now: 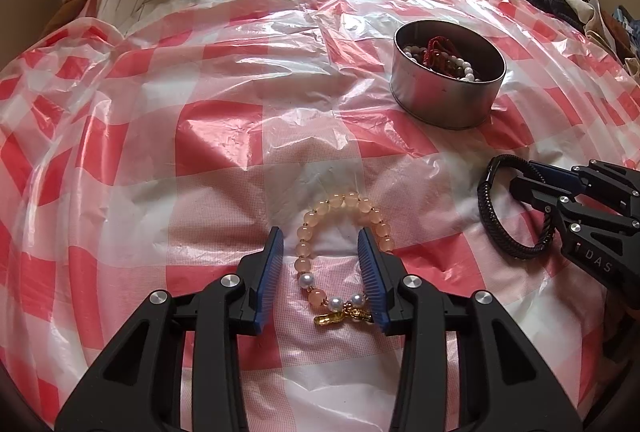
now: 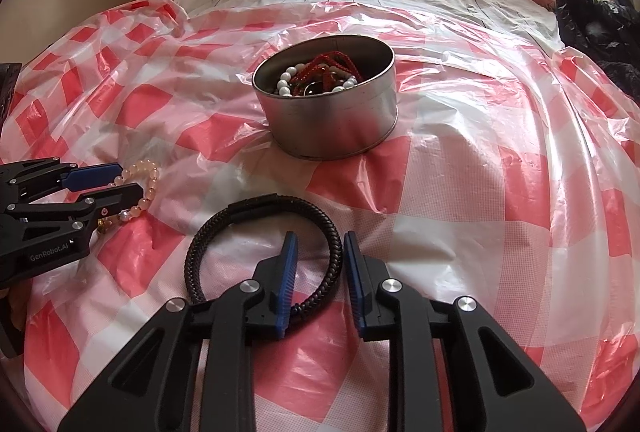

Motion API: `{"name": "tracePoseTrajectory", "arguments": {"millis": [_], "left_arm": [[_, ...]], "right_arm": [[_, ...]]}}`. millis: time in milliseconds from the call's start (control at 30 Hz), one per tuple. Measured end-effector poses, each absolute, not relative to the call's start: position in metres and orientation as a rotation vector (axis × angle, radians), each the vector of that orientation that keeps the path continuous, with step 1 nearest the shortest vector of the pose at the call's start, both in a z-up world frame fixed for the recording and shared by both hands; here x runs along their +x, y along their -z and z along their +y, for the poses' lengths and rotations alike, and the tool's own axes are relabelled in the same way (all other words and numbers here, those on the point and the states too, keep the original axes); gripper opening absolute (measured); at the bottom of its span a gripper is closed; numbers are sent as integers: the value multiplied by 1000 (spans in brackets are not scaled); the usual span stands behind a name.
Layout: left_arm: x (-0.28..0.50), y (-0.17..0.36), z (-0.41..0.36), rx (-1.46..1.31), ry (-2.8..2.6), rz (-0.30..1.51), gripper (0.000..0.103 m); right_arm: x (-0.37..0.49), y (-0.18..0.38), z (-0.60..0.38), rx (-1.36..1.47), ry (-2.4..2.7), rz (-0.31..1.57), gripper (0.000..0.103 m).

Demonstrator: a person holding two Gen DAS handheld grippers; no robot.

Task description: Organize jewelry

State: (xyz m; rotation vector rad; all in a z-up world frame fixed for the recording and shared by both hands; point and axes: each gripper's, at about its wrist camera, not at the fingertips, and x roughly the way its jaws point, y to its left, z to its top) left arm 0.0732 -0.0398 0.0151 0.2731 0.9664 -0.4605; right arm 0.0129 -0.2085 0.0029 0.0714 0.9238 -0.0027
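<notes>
The peach bead bracelet (image 1: 340, 252) lies flat on the red-checked plastic sheet (image 1: 160, 152) over the bed, its loop running lengthwise from the gold charm (image 1: 340, 317) at 6 o'clock to its far arc at 12. The left tool (image 1: 320, 274) straddles it, released: the blue pads stand at either side of the loop without pressing the beads. The black braided bracelet (image 2: 264, 252) lies off to the 3 o'clock side of the beads, and the right tool (image 2: 318, 282) is over it, one finger inside the ring and one outside, its cord between the pads but apart from them, so released too. The round metal tin (image 1: 444, 100), already holding red cord and white beads, sits at 1 o'clock from the left tool and 12 o'clock from the right, which looks the nearer hand.
</notes>
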Motion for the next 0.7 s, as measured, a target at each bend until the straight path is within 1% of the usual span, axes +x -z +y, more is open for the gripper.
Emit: {"name": "tracePoseTrajectory", "arguments": {"millis": [267, 700], "left_arm": [[73, -15, -40, 278, 461, 965, 39], [73, -14, -41, 294, 457, 960, 40]], "right_arm": [[13, -3, -208, 71, 3, 924, 24], [12, -3, -207, 67, 4, 924, 26]]}}
